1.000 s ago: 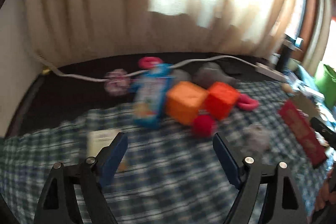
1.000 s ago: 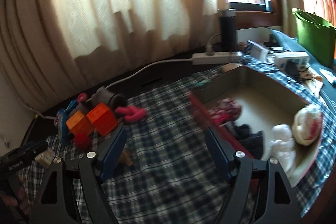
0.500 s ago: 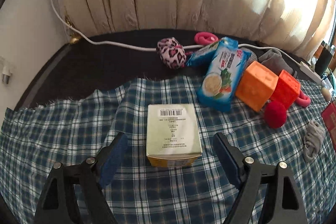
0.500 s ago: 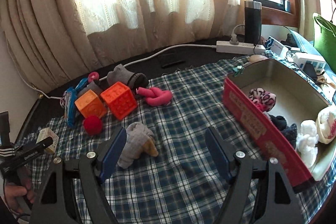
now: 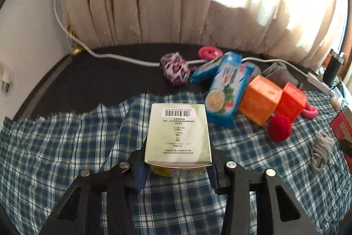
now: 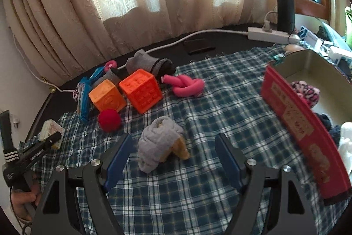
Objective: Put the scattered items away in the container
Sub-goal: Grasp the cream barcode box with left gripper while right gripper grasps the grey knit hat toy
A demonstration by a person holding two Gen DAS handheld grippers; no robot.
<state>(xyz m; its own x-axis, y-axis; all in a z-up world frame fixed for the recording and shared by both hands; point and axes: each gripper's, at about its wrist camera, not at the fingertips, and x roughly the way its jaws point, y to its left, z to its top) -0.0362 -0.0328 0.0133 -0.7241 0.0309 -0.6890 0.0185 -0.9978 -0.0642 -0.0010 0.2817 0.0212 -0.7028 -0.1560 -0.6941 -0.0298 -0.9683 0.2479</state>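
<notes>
A pale green carton [image 5: 178,136] with a barcode lies on the checked cloth [image 5: 66,147]. My left gripper [image 5: 177,167] has its jaws closing, and its pads touch both sides of the carton's near end. In the right wrist view this carton [image 6: 49,129] sits far left. My right gripper [image 6: 172,158] is open; a rolled grey sock [image 6: 159,142] lies between its fingers, touching neither pad. The red tin container [image 6: 292,124] stands at the right, holding a leopard-print sock ball [image 6: 307,94] and dark and white socks.
Beyond the sock lie two orange cubes [image 6: 140,91], a red ball [image 6: 109,120], a pink knotted tube [image 6: 187,86], a blue snack packet [image 5: 226,91] and grey socks [image 6: 147,62]. A white power strip [image 6: 270,35] and a black flask [image 6: 285,10] stand by the curtain.
The left gripper's jaws have closed in from wide apart onto the carton. The right gripper has come lower and nearer, so the grey sock now lies between its fingers.
</notes>
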